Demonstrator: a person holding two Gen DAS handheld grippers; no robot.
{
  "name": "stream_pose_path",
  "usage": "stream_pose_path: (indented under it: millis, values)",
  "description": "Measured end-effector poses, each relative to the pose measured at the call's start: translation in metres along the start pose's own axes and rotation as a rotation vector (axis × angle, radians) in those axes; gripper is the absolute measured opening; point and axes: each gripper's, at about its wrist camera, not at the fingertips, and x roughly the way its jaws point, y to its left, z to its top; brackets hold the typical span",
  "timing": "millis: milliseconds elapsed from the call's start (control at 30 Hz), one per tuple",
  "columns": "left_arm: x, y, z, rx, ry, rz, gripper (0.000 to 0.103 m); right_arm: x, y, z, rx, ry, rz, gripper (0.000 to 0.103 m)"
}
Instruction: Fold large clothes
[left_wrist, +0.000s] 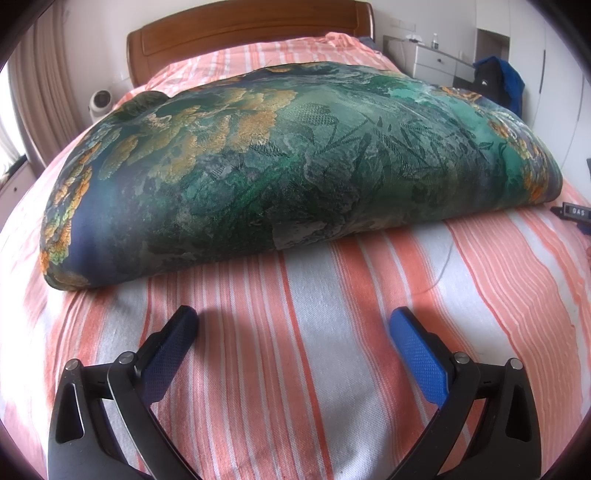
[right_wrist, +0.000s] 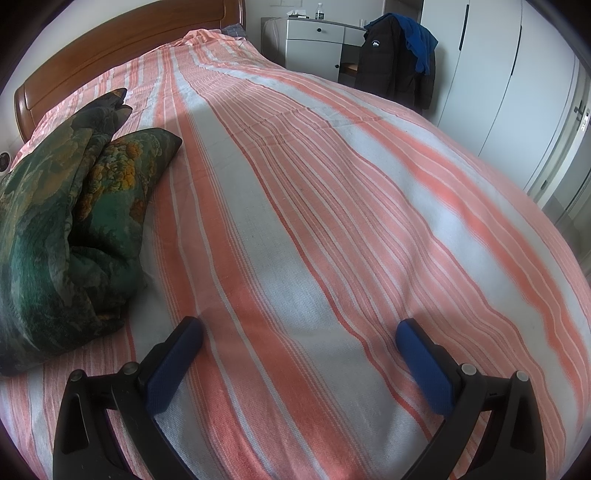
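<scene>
The left gripper (left_wrist: 293, 325) and right gripper (right_wrist: 299, 334) are both hovering wide apart, empty, over the striped bedsheet (right_wrist: 332, 206) beside the folded green floral quilt (left_wrist: 288, 162).

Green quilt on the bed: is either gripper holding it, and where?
Nothing is held. The left gripper and right gripper are both open over the striped bedspread, clear of the quilt.

Folded quilt (left_wrist: 295, 162) lies on the bed (left_wrist: 332, 369) — headboard (left_wrist: 243, 33) behind, dresser (right_wrist: 317, 44) far right.
</scene>
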Motion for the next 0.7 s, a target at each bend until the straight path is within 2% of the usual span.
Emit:
stream_pose_path:
  millis: [167,267,333,467,567,600,667,700]
  values:
    - [0.0,0.0,0.0,0.0,0.002,0.0,0.103,-0.015,-0.008,0.0,0.035,0.017,0.034,0.102]
    - [0.0,-0.001,0.0,0.003,0.004,0.002,0.103,-0.057,-0.014,-0.016,0.087,-0.106,0.052,0.102]
    - [0.0,-0.002,0.0,0.005,0.005,0.005,0.103,-0.084,-0.015,-0.03,0.107,-0.198,0.122,0.103]
    - [0.0,-0.004,0.001,0.013,0.012,0.016,0.103,-0.11,-0.014,-0.059,0.111,-0.324,0.351,0.103]
    - [-0.006,-0.009,0.007,0.024,0.048,0.05,0.102,-0.11,-0.01,-0.068,0.091,-0.342,0.454,0.103]
    - [-0.012,-0.012,0.01,0.039,0.071,0.055,0.096,-0.11,-0.008,-0.069,0.087,-0.341,0.479,0.103]
    - [-0.039,-0.023,0.023,0.081,0.051,-0.011,0.087,-0.108,-0.009,-0.07,0.082,-0.343,0.539,0.103]
    - [-0.056,-0.029,0.036,0.096,0.005,-0.061,0.089,-0.107,-0.011,-0.07,0.086,-0.345,0.559,0.103]
